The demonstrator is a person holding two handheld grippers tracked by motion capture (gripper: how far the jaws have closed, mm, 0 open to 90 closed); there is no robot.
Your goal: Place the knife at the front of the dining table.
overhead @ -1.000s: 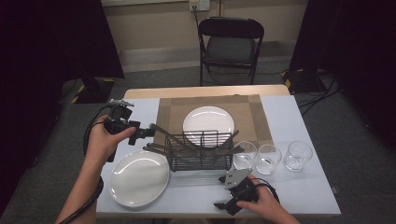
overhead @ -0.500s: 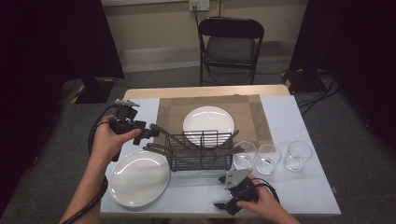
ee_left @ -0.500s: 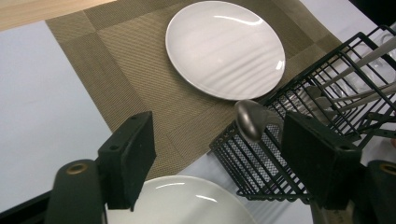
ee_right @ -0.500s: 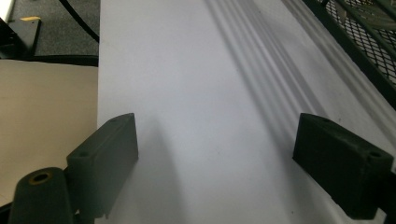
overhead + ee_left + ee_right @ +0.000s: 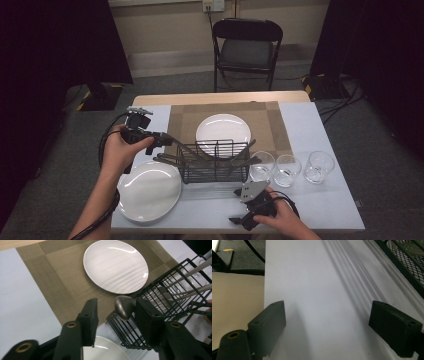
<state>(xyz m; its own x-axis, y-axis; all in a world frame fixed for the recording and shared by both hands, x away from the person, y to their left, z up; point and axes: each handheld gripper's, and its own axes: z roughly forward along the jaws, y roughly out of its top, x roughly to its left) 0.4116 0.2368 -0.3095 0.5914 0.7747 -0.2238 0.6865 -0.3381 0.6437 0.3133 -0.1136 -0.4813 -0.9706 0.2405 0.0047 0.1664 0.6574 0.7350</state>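
Observation:
A black wire cutlery basket [image 5: 215,161] stands at the table's middle with several metal utensils leaning out of it. My left gripper [image 5: 161,141] is at its left end, open. In the left gripper view the rounded end of a spoon handle [image 5: 124,307] lies between the jaws of the left gripper [image 5: 116,307], close against the right one. My right gripper [image 5: 241,219] rests open near the front edge, in front of the basket. In the right gripper view the right gripper [image 5: 327,315] has bare white table between its jaws, and the basket [image 5: 409,257] is at the upper right.
One white plate [image 5: 223,130] lies on a brown placemat [image 5: 182,122] behind the basket. Another white plate [image 5: 149,190] sits at the front left. Three glasses [image 5: 287,170] stand in a row right of the basket. A folding chair [image 5: 247,50] stands beyond the table.
My left gripper has moved right, up to the utensil handles at the basket's left end. The right gripper has stayed where it was.

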